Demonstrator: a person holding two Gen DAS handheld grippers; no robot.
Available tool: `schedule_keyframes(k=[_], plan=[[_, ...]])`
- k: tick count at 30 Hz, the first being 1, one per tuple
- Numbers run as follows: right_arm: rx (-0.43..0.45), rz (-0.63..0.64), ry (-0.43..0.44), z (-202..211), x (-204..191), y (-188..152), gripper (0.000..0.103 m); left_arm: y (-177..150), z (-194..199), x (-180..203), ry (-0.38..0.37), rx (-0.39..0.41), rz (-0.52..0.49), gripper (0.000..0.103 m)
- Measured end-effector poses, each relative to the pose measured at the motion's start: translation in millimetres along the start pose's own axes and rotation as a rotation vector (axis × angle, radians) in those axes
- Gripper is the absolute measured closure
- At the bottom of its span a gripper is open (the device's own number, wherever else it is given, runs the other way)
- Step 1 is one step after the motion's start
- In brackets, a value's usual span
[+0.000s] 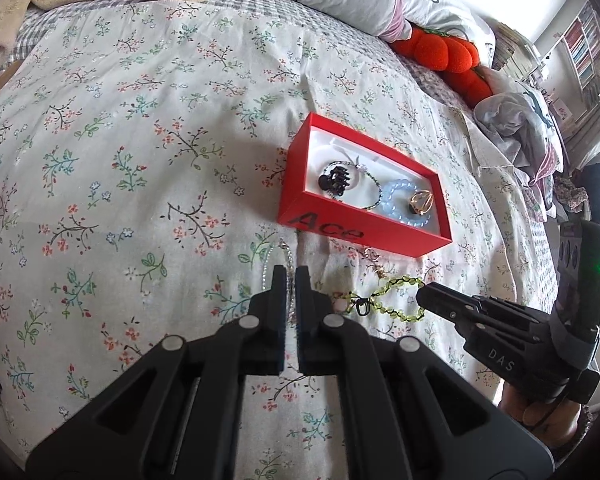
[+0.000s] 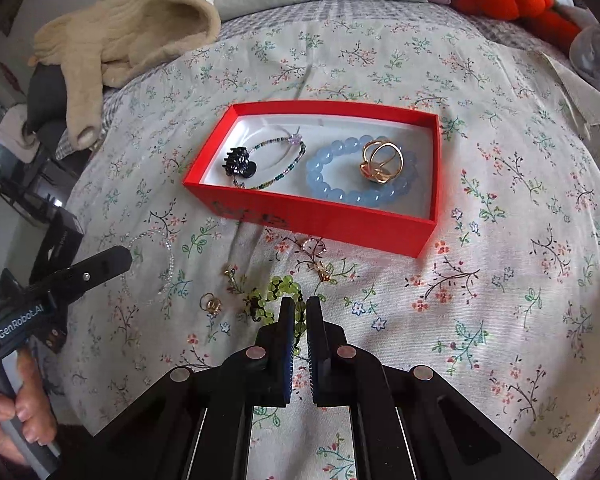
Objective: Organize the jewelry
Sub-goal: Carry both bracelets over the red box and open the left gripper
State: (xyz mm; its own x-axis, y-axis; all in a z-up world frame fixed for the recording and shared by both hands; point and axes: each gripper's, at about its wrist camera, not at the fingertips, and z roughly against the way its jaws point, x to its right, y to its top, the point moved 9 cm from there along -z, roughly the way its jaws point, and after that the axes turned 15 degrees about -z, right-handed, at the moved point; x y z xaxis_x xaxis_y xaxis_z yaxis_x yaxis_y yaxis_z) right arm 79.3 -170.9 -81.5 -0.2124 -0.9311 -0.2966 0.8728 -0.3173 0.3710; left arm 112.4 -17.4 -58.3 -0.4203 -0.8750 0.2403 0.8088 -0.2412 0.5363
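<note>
The right gripper [image 2: 298, 304], jaws nearly together with only a slit between, hovered at a green bead bracelet [image 2: 278, 294] on the floral bedspread [image 2: 500, 280], apparently lining up a pick. The left gripper [image 1: 291, 276], jaws likewise almost together and empty, stood by a clear bead bracelet [image 2: 156, 264]. Beyond, the red box [image 2: 320, 216] held the sorted blue bracelet [image 2: 340, 188], gold ring [image 2: 382, 164] and hair claw [image 2: 238, 164].

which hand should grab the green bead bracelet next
Right. The right tongs sit directly over the green bead bracelet, nearly closed around its beads. The left tongs are over the clear bead bracelet instead.
</note>
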Motion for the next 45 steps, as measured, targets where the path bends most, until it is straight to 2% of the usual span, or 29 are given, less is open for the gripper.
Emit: schedule_keyframes(k=[6,13,18,23,30,35,36,38,42,45], plan=[[0.060,0.001,0.059,28.3,-11.1,17.2,0.097,25.9,10.3,20.2,-0.055,0.079,-0.011,0.098],[0.158,-0.044,0.131,61.5,-16.5,52.7,0.097,58.2,6.9,47.0,-0.126,0.154,-0.029,0.098],[0.216,-0.084,0.158,73.2,-13.3,77.6,0.097,76.3,-8.1,66.4,-0.185,0.179,-0.044,0.098],[0.244,-0.102,0.147,73.0,-6.2,89.1,0.097,86.9,-28.8,81.3,-0.262,0.186,-0.048,0.098],[0.236,-0.121,0.134,62.9,2.5,96.5,0.097,83.3,-67.1,54.3,-0.103,0.115,-0.065,0.098],[0.237,-0.116,0.138,62.2,-0.4,98.2,0.097,83.9,-65.5,42.5,-0.048,0.118,-0.070,0.098],[0.238,-0.114,0.139,62.2,-1.9,98.1,0.097,84.2,-64.3,41.8,-0.042,0.117,-0.074,0.097],[0.239,-0.110,0.141,62.0,-5.1,97.9,0.097,82.7,-60.3,40.0,-0.023,0.114,-0.081,0.087],[0.240,-0.100,0.147,61.5,-14.4,99.8,0.097,78.3,-46.1,30.4,0.019,0.112,-0.085,0.084],[0.248,-0.088,0.158,62.4,-25.7,102.0,0.097,72.1,-36.4,17.8,0.056,0.102,-0.069,0.075]])
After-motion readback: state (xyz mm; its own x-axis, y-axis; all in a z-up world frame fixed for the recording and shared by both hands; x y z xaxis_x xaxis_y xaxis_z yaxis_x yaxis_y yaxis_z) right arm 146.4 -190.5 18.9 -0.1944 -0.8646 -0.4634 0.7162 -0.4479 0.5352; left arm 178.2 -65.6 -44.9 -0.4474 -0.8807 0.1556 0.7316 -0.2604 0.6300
